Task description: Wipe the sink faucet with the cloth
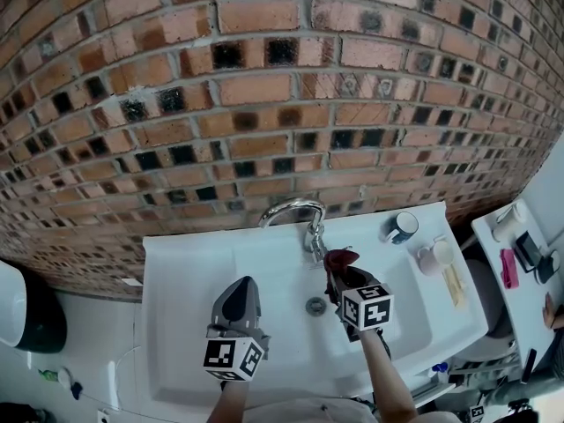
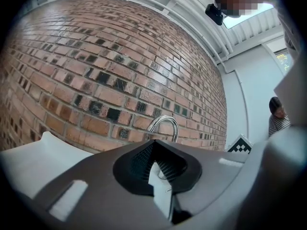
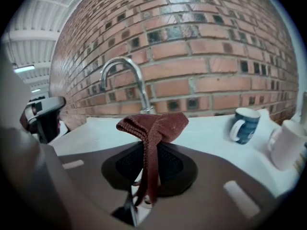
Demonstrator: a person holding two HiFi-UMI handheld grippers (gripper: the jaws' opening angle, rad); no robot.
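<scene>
A chrome gooseneck faucet (image 1: 295, 211) rises at the back of the white sink (image 1: 185, 280), against the brick wall. My right gripper (image 1: 337, 270) is just in front of the spout and is shut on a dark red cloth (image 1: 340, 258). In the right gripper view the cloth (image 3: 153, 124) bunches above the jaws of my right gripper (image 3: 147, 164), with the faucet (image 3: 128, 78) close behind it. My left gripper (image 1: 240, 285) hovers over the basin to the left, shut and holding nothing. From the left gripper (image 2: 159, 172) view, the faucet (image 2: 165, 125) stands ahead.
A blue mug (image 1: 403, 227), a pale mug (image 1: 435, 256) and a brush (image 1: 454, 285) sit on the sink's right ledge. The drain (image 1: 315, 306) lies between the grippers. A black bin (image 1: 31, 311) stands at left, and a side table (image 1: 522, 276) with small items at right.
</scene>
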